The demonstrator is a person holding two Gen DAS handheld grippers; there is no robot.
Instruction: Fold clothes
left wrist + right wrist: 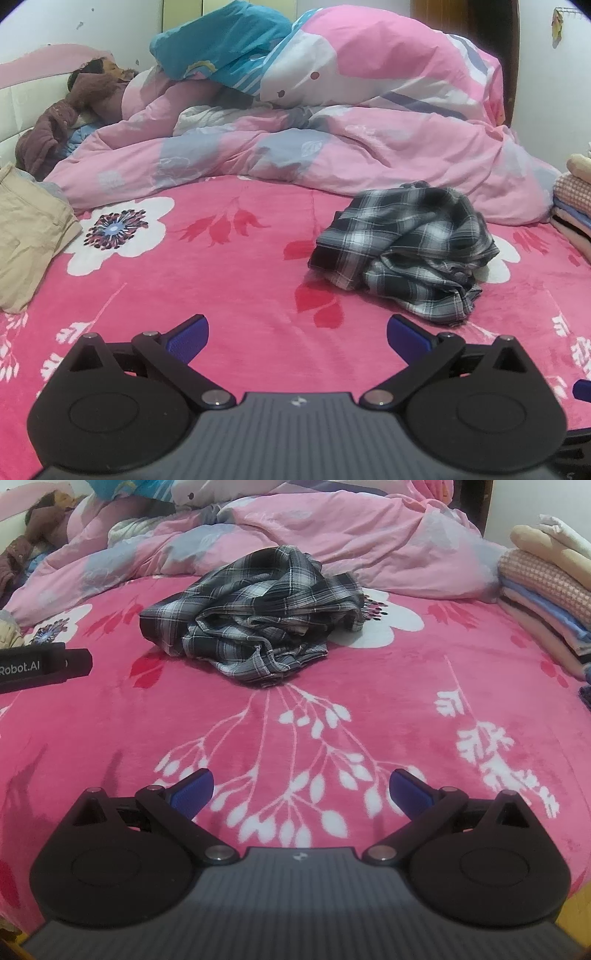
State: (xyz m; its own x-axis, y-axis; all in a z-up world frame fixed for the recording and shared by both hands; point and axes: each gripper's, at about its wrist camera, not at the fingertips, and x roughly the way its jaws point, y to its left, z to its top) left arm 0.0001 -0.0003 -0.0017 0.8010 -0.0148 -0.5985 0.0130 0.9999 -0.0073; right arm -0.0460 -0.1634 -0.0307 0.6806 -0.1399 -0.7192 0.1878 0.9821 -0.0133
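A crumpled black-and-white plaid garment (406, 247) lies in a heap on the pink floral bedspread (229, 280). In the left wrist view it sits ahead and to the right of my left gripper (297, 338), which is open and holds nothing. Seen from the right wrist, the plaid garment (255, 620) lies straight ahead and slightly left, well beyond my right gripper (301, 790), also open with blue pads apart and nothing between them. The left gripper's black body (40, 668) shows at the left edge of the right wrist view.
A rumpled pink duvet (332, 122) and a blue pillow (221, 44) fill the far side of the bed. A stack of folded clothes (546, 602) sits at the right edge. Beige trousers (29, 236) and a brown garment (48, 133) lie at the left.
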